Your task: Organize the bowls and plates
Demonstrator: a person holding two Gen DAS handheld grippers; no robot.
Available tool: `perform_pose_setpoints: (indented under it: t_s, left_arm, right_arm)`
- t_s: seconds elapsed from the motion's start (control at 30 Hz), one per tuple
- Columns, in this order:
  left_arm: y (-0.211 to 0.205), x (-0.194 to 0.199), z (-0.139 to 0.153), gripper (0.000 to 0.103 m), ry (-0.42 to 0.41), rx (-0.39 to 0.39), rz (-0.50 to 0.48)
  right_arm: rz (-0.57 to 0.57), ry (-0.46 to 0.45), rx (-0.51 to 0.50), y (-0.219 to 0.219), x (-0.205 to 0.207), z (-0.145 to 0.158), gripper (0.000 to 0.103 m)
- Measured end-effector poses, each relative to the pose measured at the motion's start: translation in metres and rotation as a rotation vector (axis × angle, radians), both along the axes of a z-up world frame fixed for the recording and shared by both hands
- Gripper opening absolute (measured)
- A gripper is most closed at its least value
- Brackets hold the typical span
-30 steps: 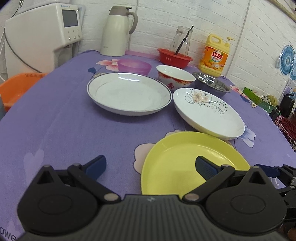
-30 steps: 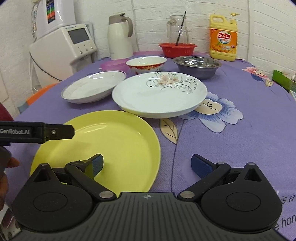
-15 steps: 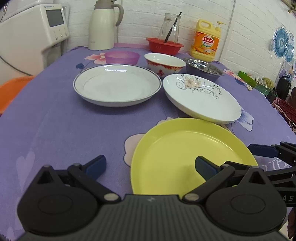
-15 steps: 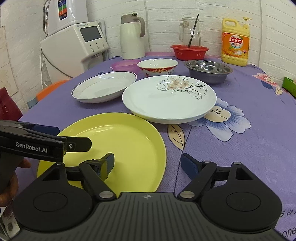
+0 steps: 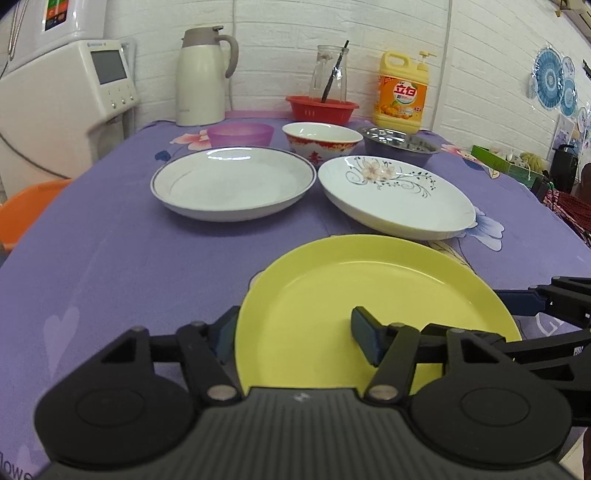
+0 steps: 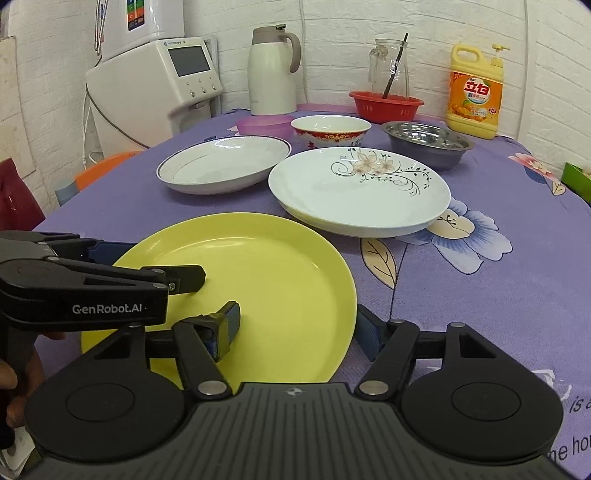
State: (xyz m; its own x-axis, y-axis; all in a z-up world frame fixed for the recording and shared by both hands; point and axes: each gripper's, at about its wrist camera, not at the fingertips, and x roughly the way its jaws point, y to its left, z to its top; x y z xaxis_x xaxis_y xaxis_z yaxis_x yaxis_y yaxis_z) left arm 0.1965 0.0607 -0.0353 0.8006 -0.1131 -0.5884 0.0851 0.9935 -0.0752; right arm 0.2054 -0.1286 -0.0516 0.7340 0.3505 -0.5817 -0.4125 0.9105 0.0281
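both tongs straddling the yellow plate's rim

left tongs point(image 5: 295, 334) and right tongs point(image 6: 299, 328) spread astride the yellow plate point(image 6: 266, 280), lower centre; nothing stacked yet: white plates point(image 6: 225, 162) and bowls point(image 6: 330, 129), upper centre, lie apart on the worktop point(image 6: 498, 295).

Both wrist views are evenly and brightly lit from overhead, with soft, short shadows. Small glare spots sit on the blue-rimmed white plate point(image 5: 233, 183) ahead of the grippers. Fisheye distortion bends the brick wall point(image 6: 424, 22) and darkens the frame corners; focus is sharp throughout.
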Motion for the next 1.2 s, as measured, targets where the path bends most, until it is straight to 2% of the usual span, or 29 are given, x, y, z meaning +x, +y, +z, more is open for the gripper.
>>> perform_pose_setpoints:
  t_s: [0.13, 0.33, 0.47, 0.8, 1.1, 1.2]
  left_arm:
    - [0.029, -0.013, 0.003, 0.063, 0.016, -0.026, 0.07]
    - [0.088, -0.033, 0.008, 0.063, 0.014, -0.037, 0.238]
    - [0.107, -0.029, 0.01, 0.063, 0.005, -0.027, 0.293]
    - [0.109, -0.003, 0.0, 0.063, -0.005, 0.007, 0.283]
    - [0.105, 0.008, -0.002, 0.063, -0.022, 0.016, 0.281]
    - [0.101, 0.011, -0.002, 0.067, -0.022, 0.021, 0.279]
  right_arm:
    - [0.039, -0.01, -0.006, 0.022, -0.006, 0.003, 0.103]
    - [0.196, -0.043, 0.003, 0.08, -0.004, 0.008, 0.103]
    - [0.258, -0.046, 0.015, 0.107, 0.005, 0.011, 0.103]
    - [0.232, 0.009, 0.017, 0.118, 0.027, 0.002, 0.103]
    - [0.228, -0.001, 0.011, 0.116, 0.034, 0.002, 0.103]
    - [0.238, -0.006, 0.0, 0.118, 0.035, 0.002, 0.103]
